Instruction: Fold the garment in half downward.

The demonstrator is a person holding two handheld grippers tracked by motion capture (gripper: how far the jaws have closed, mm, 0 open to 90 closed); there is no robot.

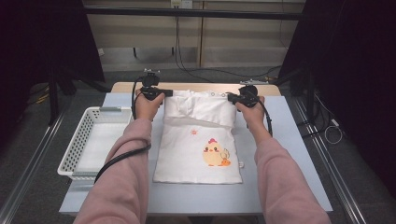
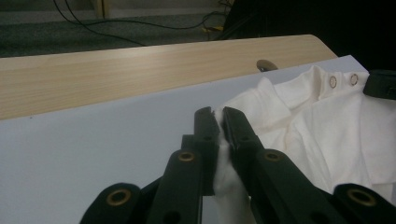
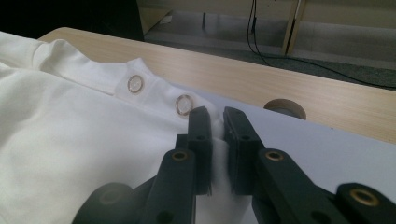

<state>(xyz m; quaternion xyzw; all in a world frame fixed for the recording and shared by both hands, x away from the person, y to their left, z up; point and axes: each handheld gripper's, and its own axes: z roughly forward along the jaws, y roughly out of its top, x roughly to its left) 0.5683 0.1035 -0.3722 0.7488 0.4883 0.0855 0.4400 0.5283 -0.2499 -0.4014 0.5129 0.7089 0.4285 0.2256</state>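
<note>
**Far edge of the garment pinched at both corners, mid-fold**

We saw the near half of the white garment (image 1: 198, 154) lying flat on the tabletop (image 1: 280, 186), its chick print (image 1: 215, 154) facing up toward the near right. To the left of it stood the white basket (image 1: 74, 149), well apart from both tools.

Farther off, the far part of the garment was bunched and raised between our hands. Our left tool (image 2: 219, 122) had its jaws clamped on a pinch of cloth at the far left corner. Our right tool (image 3: 217, 122) was likewise clamped on the far right corner, just beside the two snap rings (image 3: 183, 104) on the neckline.

We judged the step in hand to be a fold of the far edge toward us. The next move called for both tools to carry the edge evenly, at the same height, over the flat half, and to lay it down square before any release. Uneven pull could skew the fold.
</note>
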